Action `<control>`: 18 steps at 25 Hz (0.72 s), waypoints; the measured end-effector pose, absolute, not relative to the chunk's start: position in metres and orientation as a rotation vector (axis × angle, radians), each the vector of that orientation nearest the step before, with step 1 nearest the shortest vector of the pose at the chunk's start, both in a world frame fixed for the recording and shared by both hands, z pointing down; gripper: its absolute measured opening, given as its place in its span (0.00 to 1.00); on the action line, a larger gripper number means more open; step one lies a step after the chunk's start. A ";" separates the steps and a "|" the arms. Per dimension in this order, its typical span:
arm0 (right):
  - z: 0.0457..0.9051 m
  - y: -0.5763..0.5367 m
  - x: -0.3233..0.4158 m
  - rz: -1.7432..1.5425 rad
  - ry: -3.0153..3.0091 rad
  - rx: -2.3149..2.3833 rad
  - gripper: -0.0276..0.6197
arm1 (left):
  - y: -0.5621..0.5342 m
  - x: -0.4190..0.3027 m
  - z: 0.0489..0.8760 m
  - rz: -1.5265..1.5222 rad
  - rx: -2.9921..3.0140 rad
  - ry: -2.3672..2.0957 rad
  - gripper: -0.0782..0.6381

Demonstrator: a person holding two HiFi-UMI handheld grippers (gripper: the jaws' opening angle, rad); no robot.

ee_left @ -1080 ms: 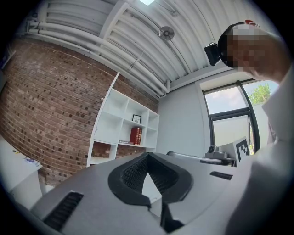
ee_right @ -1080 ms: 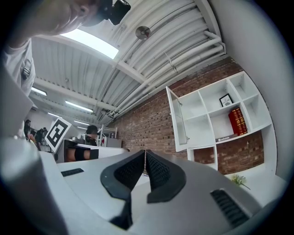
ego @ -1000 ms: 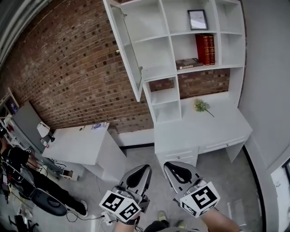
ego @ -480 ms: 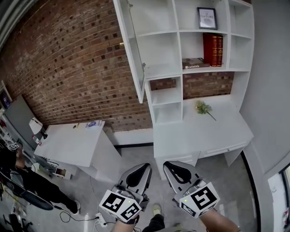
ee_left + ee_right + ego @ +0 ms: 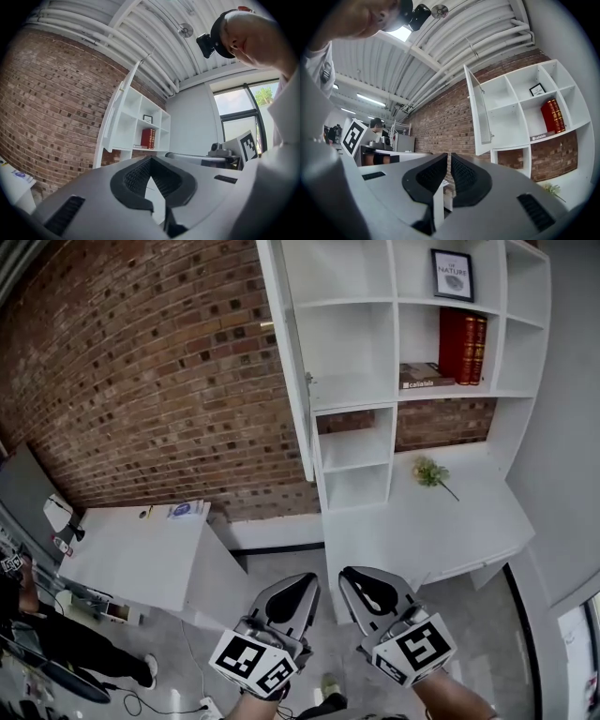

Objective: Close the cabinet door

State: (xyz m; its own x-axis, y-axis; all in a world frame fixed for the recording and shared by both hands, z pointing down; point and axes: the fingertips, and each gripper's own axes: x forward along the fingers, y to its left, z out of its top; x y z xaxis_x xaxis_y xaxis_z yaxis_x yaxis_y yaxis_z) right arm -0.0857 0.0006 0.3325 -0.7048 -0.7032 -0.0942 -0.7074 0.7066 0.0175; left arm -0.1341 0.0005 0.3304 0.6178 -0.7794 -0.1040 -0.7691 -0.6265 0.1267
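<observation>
The white cabinet door [image 5: 289,352] stands swung open, edge-on to me, at the left side of the white shelf unit [image 5: 349,343]. It also shows in the left gripper view [image 5: 117,112] and in the right gripper view [image 5: 480,110]. Both grippers hang low in the head view, well short of the door and apart from it. My left gripper [image 5: 307,580] has its pads meeting at the tips [image 5: 150,159], with nothing between them. The right gripper [image 5: 349,577] is shut too and holds nothing, its pads [image 5: 461,176] almost touching.
A white desk [image 5: 469,521] with a flower sprig [image 5: 429,471] sits under the shelves. Red books [image 5: 463,345] and a framed picture [image 5: 453,275] fill the upper cubbies. A white table [image 5: 131,554] stands at the left by the brick wall [image 5: 141,381].
Both grippers and my view have moved forward toward the shelf unit; the open door now looks larger and nearer the middle. Both pairs of jaws look unchanged.
</observation>
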 end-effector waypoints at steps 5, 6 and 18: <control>0.328 -0.051 -0.105 0.088 2.794 -1.259 0.08 | -0.045 -0.156 0.331 -0.231 2.781 -1.272 0.12; 0.327 -0.060 -0.109 0.090 2.784 -1.277 0.08 | -0.051 -0.160 0.332 -0.232 2.787 -1.259 0.12; 0.327 -0.129 -0.131 0.124 2.732 -1.409 0.14 | -0.106 -0.192 0.329 -0.265 2.809 -1.231 0.12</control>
State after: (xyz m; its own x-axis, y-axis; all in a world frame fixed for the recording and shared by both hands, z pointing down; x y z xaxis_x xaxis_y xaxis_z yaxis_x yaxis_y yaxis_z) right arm -0.1311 -0.1289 0.3274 -0.5786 -0.8101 -0.0950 -0.8153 0.5775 0.0417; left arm -0.1919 -0.1060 0.3291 0.6655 -0.7347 -0.1315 -0.7239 -0.6783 0.1262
